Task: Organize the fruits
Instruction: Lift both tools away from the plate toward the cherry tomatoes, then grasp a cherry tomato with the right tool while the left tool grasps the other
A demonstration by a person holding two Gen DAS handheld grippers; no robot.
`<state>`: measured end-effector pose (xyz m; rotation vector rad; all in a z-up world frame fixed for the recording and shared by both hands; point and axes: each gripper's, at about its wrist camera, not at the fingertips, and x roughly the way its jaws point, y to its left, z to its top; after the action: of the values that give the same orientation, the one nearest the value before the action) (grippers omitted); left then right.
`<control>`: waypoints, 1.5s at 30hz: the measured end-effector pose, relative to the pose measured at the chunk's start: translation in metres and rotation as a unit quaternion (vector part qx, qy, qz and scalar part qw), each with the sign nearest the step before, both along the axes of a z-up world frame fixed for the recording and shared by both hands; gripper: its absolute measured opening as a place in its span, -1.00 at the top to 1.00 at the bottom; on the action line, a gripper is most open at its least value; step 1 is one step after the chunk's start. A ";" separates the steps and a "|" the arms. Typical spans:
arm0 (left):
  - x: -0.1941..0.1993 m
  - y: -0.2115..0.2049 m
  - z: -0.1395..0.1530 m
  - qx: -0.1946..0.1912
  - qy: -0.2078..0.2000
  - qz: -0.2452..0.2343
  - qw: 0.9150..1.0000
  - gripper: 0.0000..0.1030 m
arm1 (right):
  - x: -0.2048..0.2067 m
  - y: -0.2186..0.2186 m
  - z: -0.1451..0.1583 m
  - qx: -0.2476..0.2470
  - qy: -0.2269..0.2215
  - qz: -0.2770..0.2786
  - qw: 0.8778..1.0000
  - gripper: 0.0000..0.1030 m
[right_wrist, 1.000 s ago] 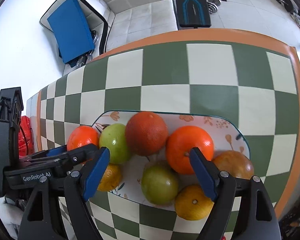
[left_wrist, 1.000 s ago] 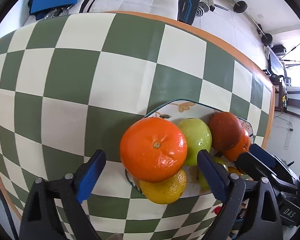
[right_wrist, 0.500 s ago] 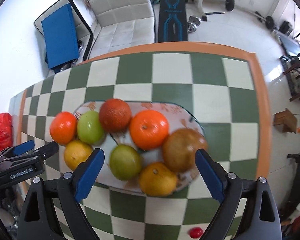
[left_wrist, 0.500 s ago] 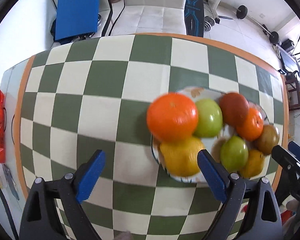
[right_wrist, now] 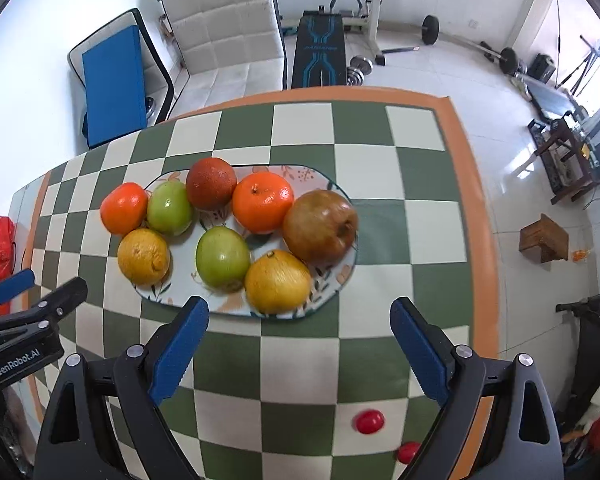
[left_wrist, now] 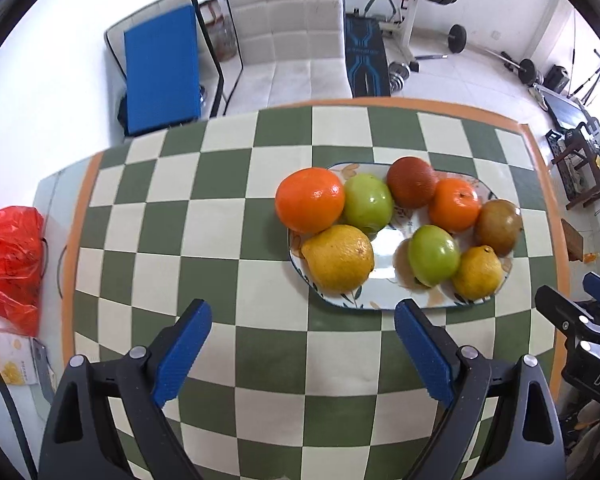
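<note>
Worktop (right_wrist: pixel 300 360): a green and cream chequered surface with an orange border, filling the lower half of both views.
Plate (right_wrist: pixel 236 304): an oval patterned dish near the middle of the worktop, at about 11 o'clock from the right gripper and 1 o'clock from the left gripper.
Fruit on the plate: eight pieces in two rows. The brown apple (right_wrist: pixel 320 226) sits at the plate's 3 o'clock end, with an orange (right_wrist: pixel 262 202), a dark red fruit (right_wrist: pixel 211 183) and a green apple (right_wrist: pixel 169 208) running toward 9 o'clock. The front row holds two yellow citrus and a second green apple (right_wrist: pixel 222 258).
Edge orange (left_wrist: pixel 310 205): it overhangs the plate's 9 o'clock rim, touching the green apple beside it.
Left gripper (left_wrist: pixel 302 348): fingers spread wide, holding nothing, hanging clear of the plate.
Right gripper (right_wrist: pixel 298 344): fingers spread wide and empty, just short of the plate's near rim.
Loose red fruits (right_wrist: pixel 369 422): two small ones lie on the worktop at 5 o'clock from the plate, well apart from it.
Doing the step well: judging from this, the small red fruits look like the remaining work. Approach from above, close gently, since they seem soft, and set them into the plate's open centre.
</note>
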<state>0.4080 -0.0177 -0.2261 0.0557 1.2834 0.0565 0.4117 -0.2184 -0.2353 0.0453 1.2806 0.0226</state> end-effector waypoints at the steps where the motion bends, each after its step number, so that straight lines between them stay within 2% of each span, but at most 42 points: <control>1: -0.006 -0.001 0.006 -0.003 -0.007 0.000 1.000 -0.82 | -0.006 -0.001 0.005 -0.002 -0.006 -0.001 1.000 -0.83; 17: -0.078 -0.011 0.101 -0.015 -0.113 -0.022 0.993 -0.82 | -0.095 0.002 0.109 0.011 -0.098 -0.002 0.995 -0.83; 26: -0.107 -0.015 0.138 -0.026 -0.147 -0.032 0.988 -0.82 | -0.138 -0.001 0.156 0.020 -0.138 -0.016 0.990 -0.83; 31: -0.118 -0.018 0.146 -0.033 -0.155 -0.034 0.987 -0.82 | -0.152 -0.003 0.174 0.023 -0.154 -0.018 0.988 -0.83; 38: -0.124 -0.020 0.146 -0.036 -0.153 -0.030 0.987 -0.82 | -0.157 -0.004 0.177 0.034 -0.153 -0.018 0.988 -0.83; 42: -0.119 -0.023 0.134 -0.039 -0.138 -0.028 0.989 -0.84 | -0.154 -0.008 0.170 0.054 -0.145 -0.022 0.988 -0.83; 43: -0.116 -0.024 0.129 -0.038 -0.132 -0.027 0.990 -0.99 | -0.152 -0.011 0.165 0.056 -0.141 -0.025 0.988 -0.83; 45: -0.109 -0.029 0.112 -0.022 -0.112 -0.028 0.993 -1.00 | -0.148 -0.020 0.152 0.064 -0.127 -0.035 0.989 -0.83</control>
<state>0.2989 -0.0468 -0.1145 0.0465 1.0583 -0.0146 0.2633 -0.2383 -0.0837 0.1929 1.0201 0.0490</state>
